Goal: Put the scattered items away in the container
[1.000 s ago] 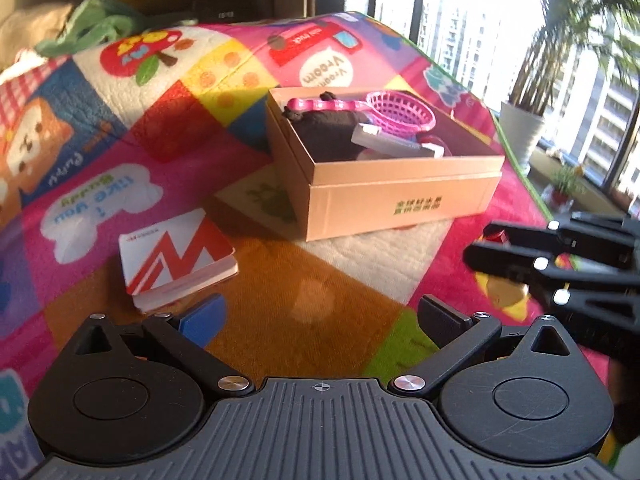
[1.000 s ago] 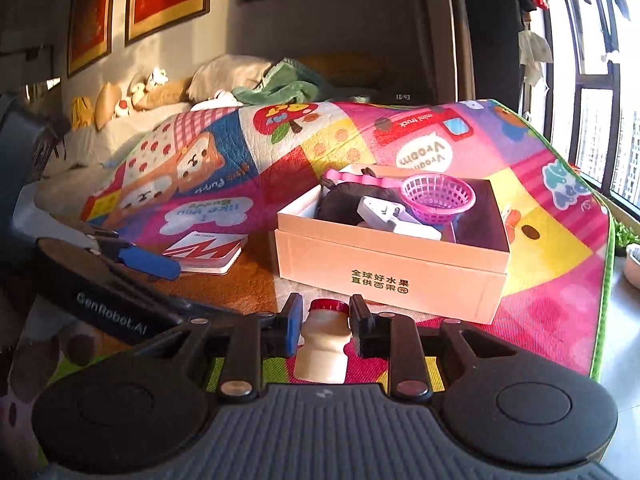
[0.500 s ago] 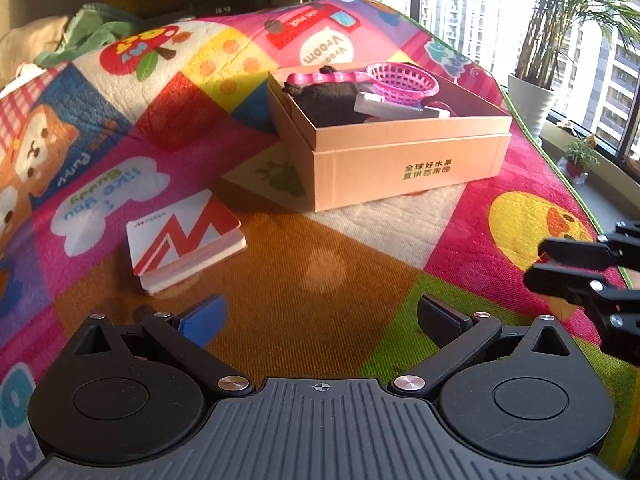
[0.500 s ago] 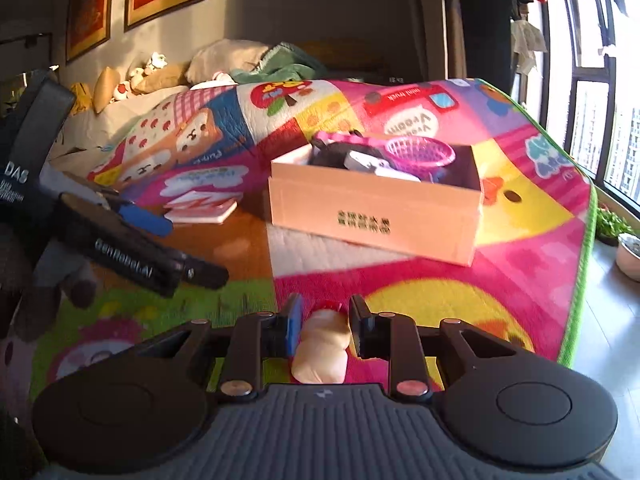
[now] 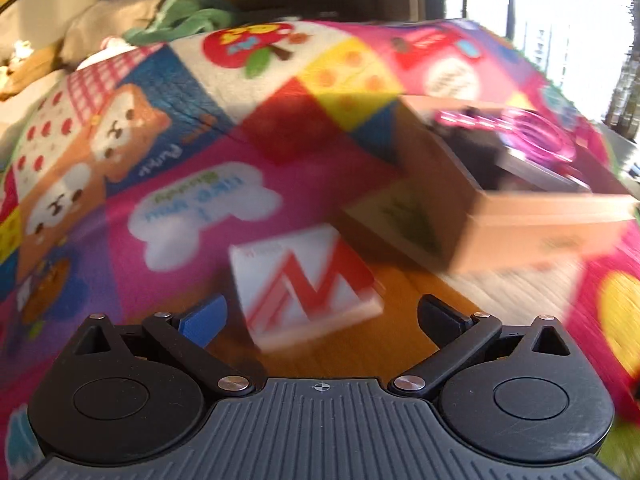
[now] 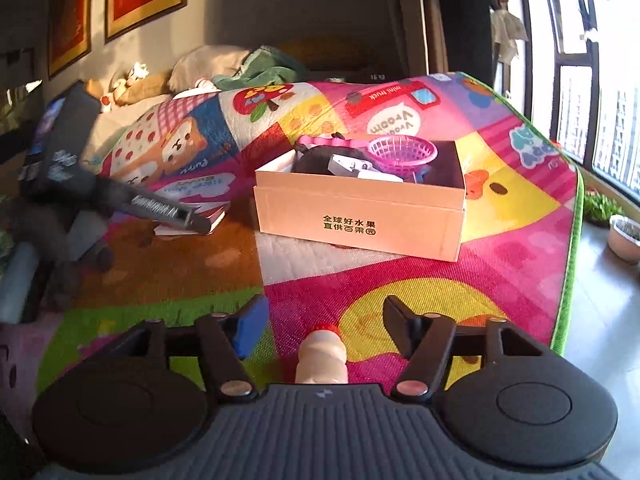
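A small white bottle with a red cap (image 6: 322, 356) sits on the play mat between the fingers of my right gripper (image 6: 324, 318). The jaws are opening and the pads stand clear of it. A white booklet with a red zigzag (image 5: 304, 280) lies on the mat just ahead of my open left gripper (image 5: 320, 312), whose picture is blurred by motion. In the right wrist view the left gripper (image 6: 188, 218) hovers over that booklet (image 6: 218, 216). The open cardboard box (image 6: 360, 220) holds a pink basket (image 6: 402, 152), a dark cloth and a white item.
The colourful play mat (image 6: 500, 248) ends at a green edge on the right, with bare floor and potted plants (image 6: 624, 236) beyond. Pillows and a green cloth (image 5: 192, 16) lie at the far end. The box (image 5: 520, 236) stands right of the booklet.
My right gripper drew back from the box and sank to the mat with the bottle, then spread its jaws off it. My left gripper swung left, bringing the booklet in front of its fingers.
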